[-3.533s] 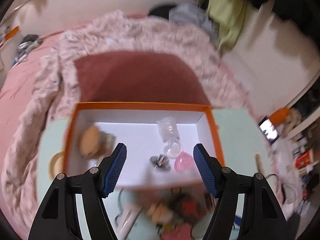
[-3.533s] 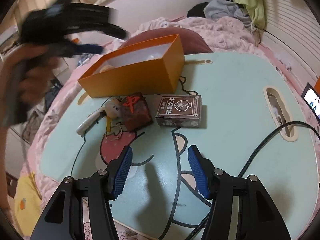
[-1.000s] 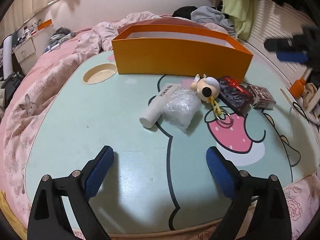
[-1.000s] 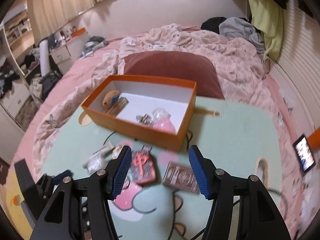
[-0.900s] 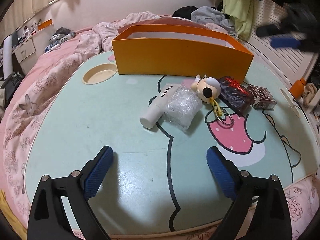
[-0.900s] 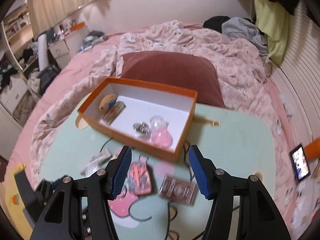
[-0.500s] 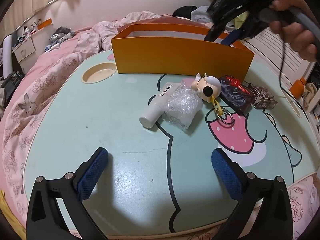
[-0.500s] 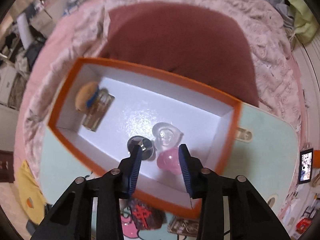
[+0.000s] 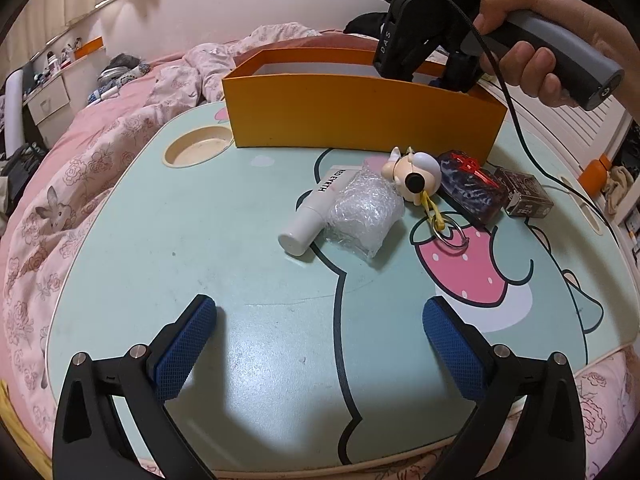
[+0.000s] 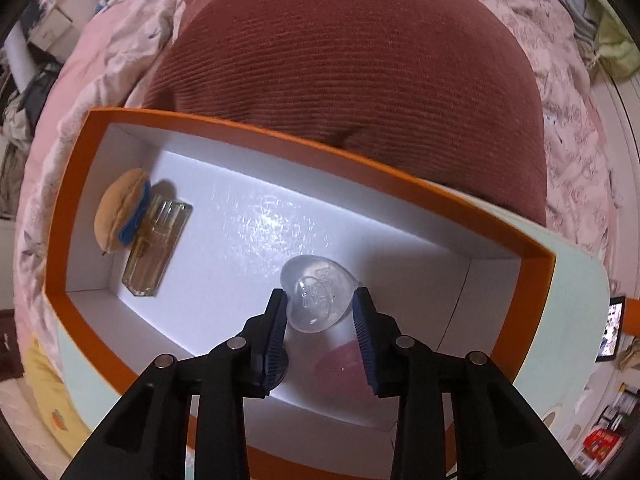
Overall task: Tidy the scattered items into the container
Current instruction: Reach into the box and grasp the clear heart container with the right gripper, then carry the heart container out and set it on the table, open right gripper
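An orange box (image 9: pixel 360 120) with a white inside (image 10: pixel 240 224) stands at the back of the mint table (image 9: pixel 200 240). My right gripper (image 10: pixel 320 306) reaches down into the box, its pads closed against a clear heart-shaped bottle (image 10: pixel 318 298) with a pink base. The box also holds a plush burger (image 10: pixel 118 210) and a glass perfume bottle (image 10: pixel 156 240). On the table lie a white tube (image 9: pixel 316 210), a crumpled clear wrap (image 9: pixel 362 218), a dog-head keychain (image 9: pixel 414 176), a dark red-marked pouch (image 9: pixel 472 190) and a card box (image 9: pixel 524 192). My left gripper (image 9: pixel 318 344) is open and empty, low over the table's near part.
A cup recess (image 9: pixel 198 146) sits at the table's left back corner. A black cable (image 9: pixel 520 140) runs from the right gripper across the table's right side. Pink bedding (image 9: pixel 80 152) and a dark red cushion (image 10: pixel 352 52) surround the table.
My right gripper has dropped into the box and its fingers have narrowed onto the clear heart bottle. My left gripper has stayed in place, open.
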`<state>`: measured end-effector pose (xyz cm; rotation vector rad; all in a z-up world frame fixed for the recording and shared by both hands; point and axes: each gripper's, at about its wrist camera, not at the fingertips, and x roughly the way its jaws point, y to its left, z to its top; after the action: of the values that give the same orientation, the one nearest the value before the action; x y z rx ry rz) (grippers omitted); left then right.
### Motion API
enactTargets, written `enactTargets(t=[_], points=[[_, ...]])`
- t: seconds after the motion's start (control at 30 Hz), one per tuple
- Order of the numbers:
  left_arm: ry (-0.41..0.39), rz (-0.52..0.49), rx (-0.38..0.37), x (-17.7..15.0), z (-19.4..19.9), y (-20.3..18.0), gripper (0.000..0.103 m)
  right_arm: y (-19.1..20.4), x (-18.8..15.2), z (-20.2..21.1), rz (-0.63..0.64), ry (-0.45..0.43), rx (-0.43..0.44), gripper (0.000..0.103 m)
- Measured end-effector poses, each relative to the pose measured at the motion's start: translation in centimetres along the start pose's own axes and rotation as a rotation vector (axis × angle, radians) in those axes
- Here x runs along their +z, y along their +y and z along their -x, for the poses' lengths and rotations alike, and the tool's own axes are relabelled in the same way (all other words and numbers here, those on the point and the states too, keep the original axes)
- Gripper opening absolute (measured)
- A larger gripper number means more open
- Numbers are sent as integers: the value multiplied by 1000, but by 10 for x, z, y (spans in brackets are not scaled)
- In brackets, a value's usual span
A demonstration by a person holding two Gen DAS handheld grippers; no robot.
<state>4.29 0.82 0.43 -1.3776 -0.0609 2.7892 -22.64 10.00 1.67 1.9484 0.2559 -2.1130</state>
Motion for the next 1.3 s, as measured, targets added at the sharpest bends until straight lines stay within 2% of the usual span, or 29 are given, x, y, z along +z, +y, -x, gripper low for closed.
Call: enactTargets(t=[0.07,0.17,0.27,0.37,0.47,0.57,0.73,0.9,0.97,1.03,1.07,1.1,1.17,1.3], points=[[-1,1,-1,0,0,0,103,-1,1,1,2,-30,-11,31],[-1,0,-1,0,0,0,103,-10,0,10,-20,-102,20,31],[0,0,-1,0,-1,0,103,-17,-14,40,-6,-202,98,31],[-1,1,-1,0,0,0,103,-11,-43,79,27,-327,120,31],[-1,1,-1,0,0,-1,103,-2,-98,108,96,-409,139,31],[-1,1,0,0,0,-1,103,-1,-157,108,140,-403,176,31],[-1,0,0,-1,0,-1,103,-2,-214,69,144,-327,180,31],[-1,0,1,-1,0,-1,103,-3,-234,37,124,-272,169,33],[-1,0,1,-1,0,-1,103,-5,-236,36,100,-312,159,33],[-1,0,1,-1,0,-1,103,-10,-241,42,65,-387,168,45],[-1,0,1,-1,-1,-1,103,-12,-245,45,45,-423,184,58],[-1,0,1,-1,-1,-1,103,-14,-249,49,22,-462,202,64],[0,0,1,-2,-1,-1,103,-14,-255,52,0,-504,210,64],[17,-3,-13,0,0,1,103,-6,-268,41,-43,-530,149,64]])
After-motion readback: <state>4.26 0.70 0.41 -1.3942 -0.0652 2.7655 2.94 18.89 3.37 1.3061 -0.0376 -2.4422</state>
